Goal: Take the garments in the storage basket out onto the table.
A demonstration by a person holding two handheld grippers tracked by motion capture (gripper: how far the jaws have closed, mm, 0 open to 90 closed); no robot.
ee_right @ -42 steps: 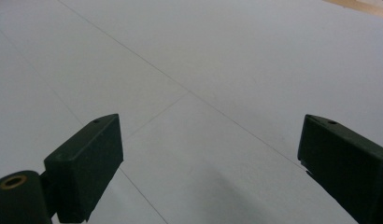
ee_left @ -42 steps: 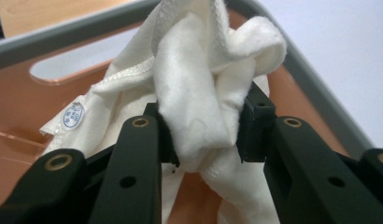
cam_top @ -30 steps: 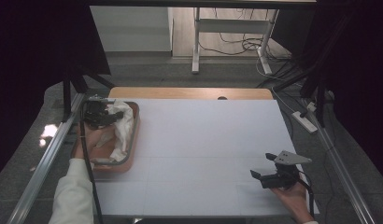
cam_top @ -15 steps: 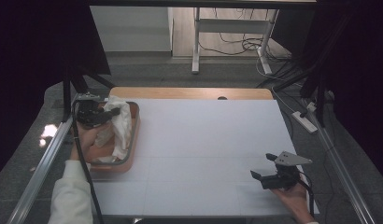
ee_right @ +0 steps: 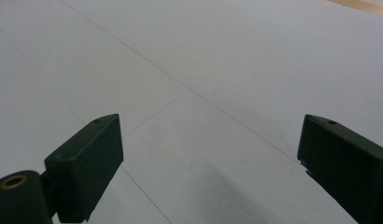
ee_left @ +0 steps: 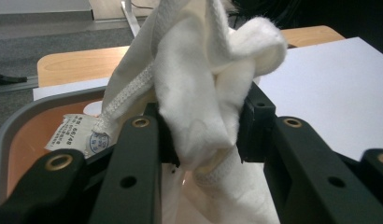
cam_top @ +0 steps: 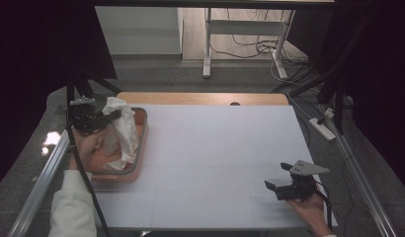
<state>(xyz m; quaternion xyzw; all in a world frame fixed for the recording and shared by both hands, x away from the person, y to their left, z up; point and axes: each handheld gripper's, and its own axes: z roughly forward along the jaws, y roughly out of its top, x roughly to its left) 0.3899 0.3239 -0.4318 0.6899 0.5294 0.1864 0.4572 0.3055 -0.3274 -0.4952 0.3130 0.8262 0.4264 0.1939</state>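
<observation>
The left gripper (ee_left: 203,135) was clenched on a bunched white towel (ee_left: 203,84), held lifted above the orange tray (cam_top: 136,170) at the table's left edge, its loose end trailing down into the tray. The open white table (cam_top: 215,148) lay to its right, with nothing in the way. The right gripper (cam_top: 279,187), jaws spread and empty, rested well apart near the front right corner. The towel's long axis probably hung downward.

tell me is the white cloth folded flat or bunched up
Bunched up. The white cloth hangs in crumpled folds, pinched between the left gripper jaws above the orange tray.
</observation>
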